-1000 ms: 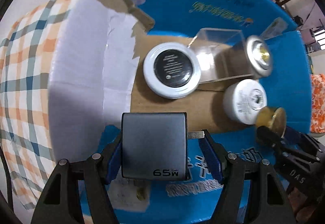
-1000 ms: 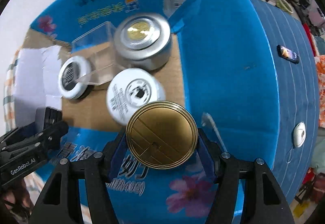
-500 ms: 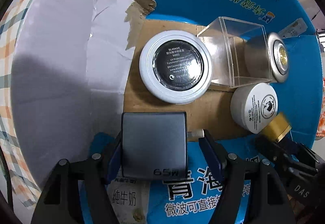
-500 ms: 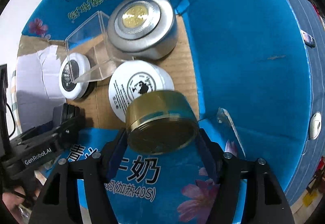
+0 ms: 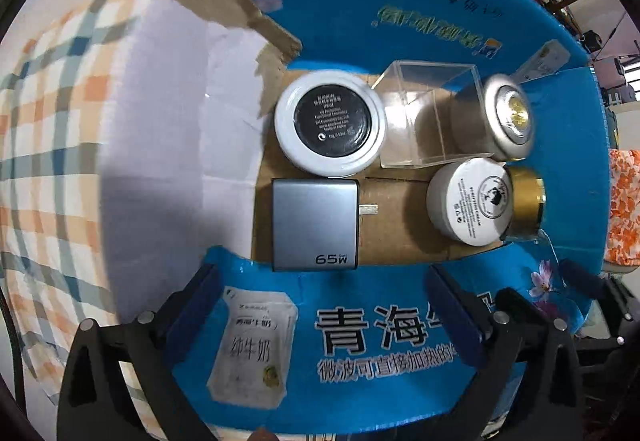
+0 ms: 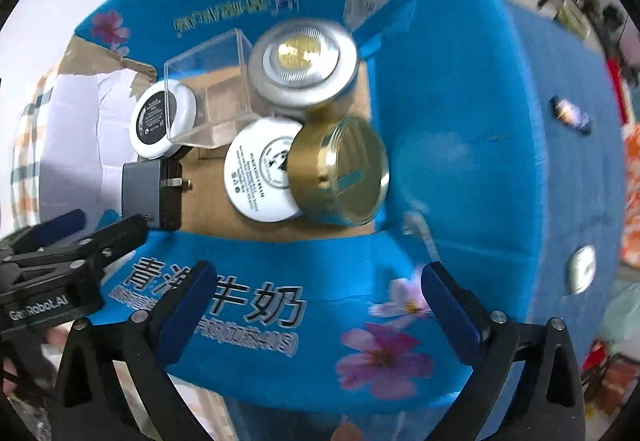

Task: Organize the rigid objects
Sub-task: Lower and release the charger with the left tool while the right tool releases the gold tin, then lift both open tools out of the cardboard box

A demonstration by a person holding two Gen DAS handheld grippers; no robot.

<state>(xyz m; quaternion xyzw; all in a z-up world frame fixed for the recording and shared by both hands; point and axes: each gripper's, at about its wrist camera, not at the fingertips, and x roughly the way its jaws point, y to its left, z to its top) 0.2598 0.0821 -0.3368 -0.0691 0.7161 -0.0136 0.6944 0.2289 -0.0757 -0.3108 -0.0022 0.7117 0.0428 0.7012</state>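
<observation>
Hovering over the blue carton (image 5: 400,21), both my claws are wide and empty; the gold jar (image 6: 340,171) lies tilted at 12 o'clock from my right claw (image 6: 316,301), leaning on the white jar (image 6: 260,171).

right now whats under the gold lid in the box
The gold lid sits tilted, leaning on the white cream jar over the box's cardboard floor. The floor directly beneath it is hidden.
</observation>
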